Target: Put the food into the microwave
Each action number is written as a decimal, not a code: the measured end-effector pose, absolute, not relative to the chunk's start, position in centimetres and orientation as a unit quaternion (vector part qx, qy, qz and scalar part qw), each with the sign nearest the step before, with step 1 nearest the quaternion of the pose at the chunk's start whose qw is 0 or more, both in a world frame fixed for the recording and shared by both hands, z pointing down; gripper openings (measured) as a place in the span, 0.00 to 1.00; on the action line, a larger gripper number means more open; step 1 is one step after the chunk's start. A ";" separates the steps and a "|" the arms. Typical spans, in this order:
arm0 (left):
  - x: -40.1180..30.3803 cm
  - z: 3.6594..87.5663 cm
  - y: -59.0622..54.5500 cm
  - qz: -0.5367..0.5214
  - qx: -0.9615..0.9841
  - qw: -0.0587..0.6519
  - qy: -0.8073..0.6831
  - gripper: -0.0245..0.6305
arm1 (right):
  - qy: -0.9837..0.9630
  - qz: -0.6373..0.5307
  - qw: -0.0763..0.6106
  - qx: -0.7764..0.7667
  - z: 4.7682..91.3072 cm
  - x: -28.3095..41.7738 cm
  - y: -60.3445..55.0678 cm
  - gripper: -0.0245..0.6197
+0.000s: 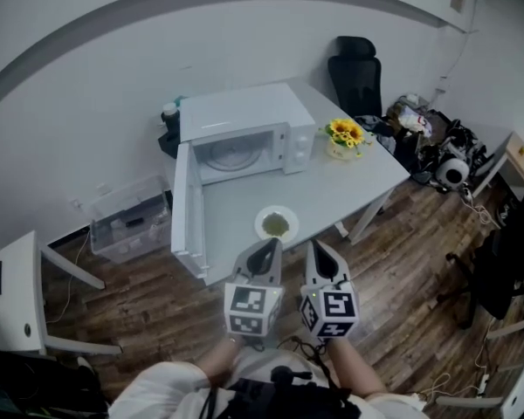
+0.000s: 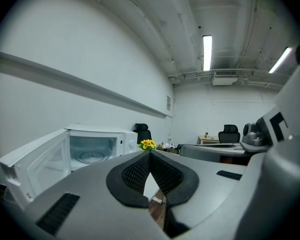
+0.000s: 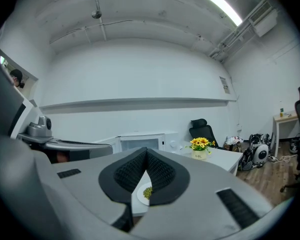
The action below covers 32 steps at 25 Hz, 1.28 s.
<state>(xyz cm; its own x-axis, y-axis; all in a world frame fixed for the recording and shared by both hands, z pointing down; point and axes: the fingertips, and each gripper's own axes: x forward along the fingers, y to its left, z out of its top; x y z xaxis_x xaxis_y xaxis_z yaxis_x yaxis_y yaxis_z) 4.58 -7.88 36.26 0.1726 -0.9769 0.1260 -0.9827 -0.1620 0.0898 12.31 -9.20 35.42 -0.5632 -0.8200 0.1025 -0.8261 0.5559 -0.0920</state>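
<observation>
A white plate of green food (image 1: pixel 276 224) lies on the white table (image 1: pixel 358 177), near its front edge. Behind it stands the white microwave (image 1: pixel 244 133) with its door (image 1: pixel 185 208) swung open to the left and the glass turntable showing inside. Both grippers hover side by side just short of the table, in front of the plate. My left gripper (image 1: pixel 269 244) is shut and holds nothing; in its own view the microwave (image 2: pixel 92 149) is ahead to the left. My right gripper (image 1: pixel 319 247) is shut and holds nothing; the plate (image 3: pixel 146 193) shows below its tips.
A pot of yellow flowers (image 1: pixel 345 135) stands on the table right of the microwave. A black office chair (image 1: pixel 358 72) is behind the table. A clear plastic bin (image 1: pixel 131 216) sits on the floor at the left, and a white chair (image 1: pixel 13 295) is nearer me. Clutter (image 1: pixel 445 160) lies at the right.
</observation>
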 end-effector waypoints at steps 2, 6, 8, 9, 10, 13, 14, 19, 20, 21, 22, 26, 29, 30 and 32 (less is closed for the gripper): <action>4.5 36.1 -9.4 0.018 0.761 0.075 -0.645 0.05 | -0.884 0.064 0.026 0.463 35.4 12.1 -10.7 0.07; 3.8 35.8 -12.2 0.019 0.756 0.072 -0.651 0.05 | -0.889 0.061 0.024 0.453 35.0 11.1 -13.7 0.07; 3.2 35.6 -13.5 0.017 0.752 0.071 -0.655 0.05 | -0.894 0.056 0.022 0.445 34.6 10.3 -15.0 0.07; 2.9 35.5 -14.2 0.016 0.750 0.070 -0.658 0.05 | -0.896 0.054 0.021 0.441 34.4 9.8 -15.6 0.07; 2.7 35.3 -14.8 0.014 0.748 0.069 -0.660 0.05 | -0.898 0.051 0.020 0.437 34.2 9.5 -16.2 0.07; 2.1 34.9 -16.8 0.009 0.742 0.065 -0.667 0.05 | -0.902 0.046 0.018 0.429 33.9 8.8 -18.1 0.07; 1.9 35.0 -17.5 0.009 0.740 0.064 -0.669 0.05 | -0.903 0.045 0.018 0.428 33.9 8.6 -18.8 0.07; 0.7 35.2 -20.3 0.005 0.732 0.066 -0.678 0.05 | -0.906 0.042 0.017 0.421 33.7 7.6 -22.0 0.07; 0.4 35.2 -20.7 0.004 0.730 0.067 -0.680 0.05 | -0.907 0.043 0.017 0.420 33.7 7.4 -22.5 0.07; 0.2 35.3 -21.1 0.003 0.728 0.068 -0.683 0.05 | -0.907 0.043 0.017 0.418 33.7 7.2 -22.9 0.07; -0.1 35.4 -21.5 0.003 0.725 0.069 -0.685 0.05 | -0.908 0.043 0.017 0.416 33.6 7.0 -23.4 0.07; -1.0 35.2 -22.8 0.002 0.714 0.071 -0.696 0.05 | -0.913 0.044 0.015 0.406 33.4 6.3 -25.2 0.07; -1.6 35.5 -23.2 0.008 0.700 0.071 -0.710 0.05 | -0.918 0.052 0.019 0.393 33.9 6.1 -26.5 0.07; -1.9 35.7 -23.3 0.009 0.693 0.073 -0.717 0.05 | -0.920 0.055 0.022 0.387 34.2 6.2 -27.1 0.07; -2.6 36.2 -23.3 0.012 0.675 0.081 -0.733 0.05 | -0.925 0.060 0.029 0.375 34.8 6.2 -28.0 0.07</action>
<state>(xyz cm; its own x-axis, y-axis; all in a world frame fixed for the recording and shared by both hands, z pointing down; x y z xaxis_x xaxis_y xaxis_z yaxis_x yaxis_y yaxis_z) -2.58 -23.32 36.19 -0.0751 -0.9881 0.1343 -0.9919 0.0878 0.0916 6.21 -28.04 34.80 -0.7171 -0.6901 0.0979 -0.6969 0.7116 -0.0885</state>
